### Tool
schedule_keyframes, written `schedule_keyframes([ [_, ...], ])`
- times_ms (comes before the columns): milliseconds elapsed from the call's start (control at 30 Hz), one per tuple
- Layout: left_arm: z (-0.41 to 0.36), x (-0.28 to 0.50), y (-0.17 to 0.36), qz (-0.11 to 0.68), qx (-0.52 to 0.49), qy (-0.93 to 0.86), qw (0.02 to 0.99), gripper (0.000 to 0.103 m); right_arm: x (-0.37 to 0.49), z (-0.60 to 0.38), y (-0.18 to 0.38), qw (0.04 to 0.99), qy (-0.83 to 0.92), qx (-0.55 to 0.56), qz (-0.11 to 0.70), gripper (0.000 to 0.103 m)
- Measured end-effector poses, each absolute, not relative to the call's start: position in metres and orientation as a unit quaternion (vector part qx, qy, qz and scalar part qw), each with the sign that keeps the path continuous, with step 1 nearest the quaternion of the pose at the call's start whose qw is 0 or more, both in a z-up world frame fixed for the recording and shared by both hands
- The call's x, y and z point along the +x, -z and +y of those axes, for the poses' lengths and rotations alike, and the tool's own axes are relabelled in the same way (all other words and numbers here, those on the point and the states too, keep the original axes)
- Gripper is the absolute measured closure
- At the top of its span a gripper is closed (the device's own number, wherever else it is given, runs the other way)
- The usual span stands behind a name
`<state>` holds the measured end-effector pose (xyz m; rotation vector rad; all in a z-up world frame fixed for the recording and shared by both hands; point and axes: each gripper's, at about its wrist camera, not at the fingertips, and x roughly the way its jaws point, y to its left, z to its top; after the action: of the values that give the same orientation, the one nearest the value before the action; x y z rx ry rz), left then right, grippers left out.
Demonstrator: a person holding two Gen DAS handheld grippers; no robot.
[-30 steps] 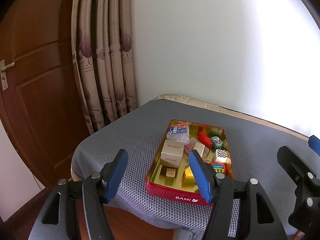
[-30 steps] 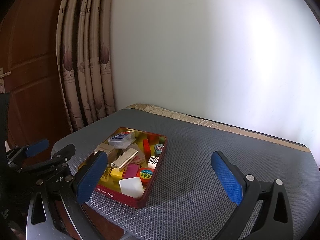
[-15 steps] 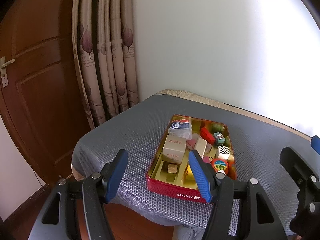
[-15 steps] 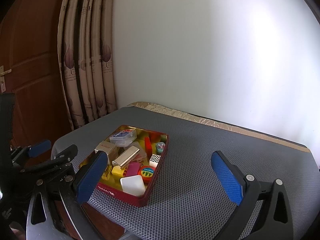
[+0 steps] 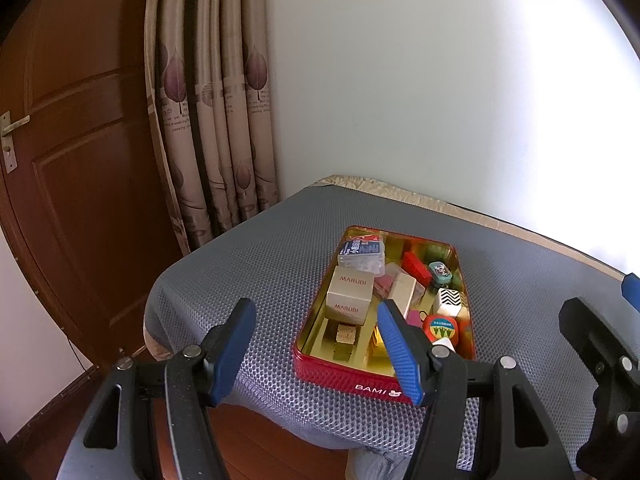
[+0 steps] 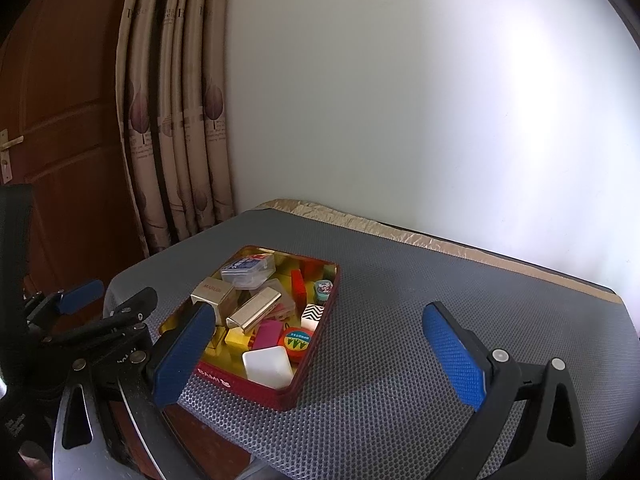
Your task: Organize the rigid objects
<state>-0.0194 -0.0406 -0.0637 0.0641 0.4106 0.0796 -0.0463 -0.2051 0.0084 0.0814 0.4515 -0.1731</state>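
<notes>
The red tin (image 5: 352,376) full of small objects sits at the near left corner of the grey mat (image 6: 440,320). The left gripper (image 5: 320,348) and right gripper (image 6: 320,354) both gape wide, holding nothing.

We see a red tin (image 5: 372,384) with a gold inside on the table (image 6: 400,320), which wears a grey honeycomb-patterned mat. At upper left of the frame hangs a beige curtain (image 5: 216,120) printed with purple leaves, beside a brown door (image 5: 72,140). A black-and-white zigzag cube (image 5: 448,300) sits in the tin.
</notes>
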Motion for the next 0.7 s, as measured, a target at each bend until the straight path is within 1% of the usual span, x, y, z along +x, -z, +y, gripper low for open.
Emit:
schedule_keyframes([
  [700, -0.0405, -0.0206, 0.0650, 0.204, 0.032, -0.040, 0.978, 0.038, -0.0459, -0.2052, -0.0076, 0.970, 0.078, 0.040, 0.226, 0.000],
])
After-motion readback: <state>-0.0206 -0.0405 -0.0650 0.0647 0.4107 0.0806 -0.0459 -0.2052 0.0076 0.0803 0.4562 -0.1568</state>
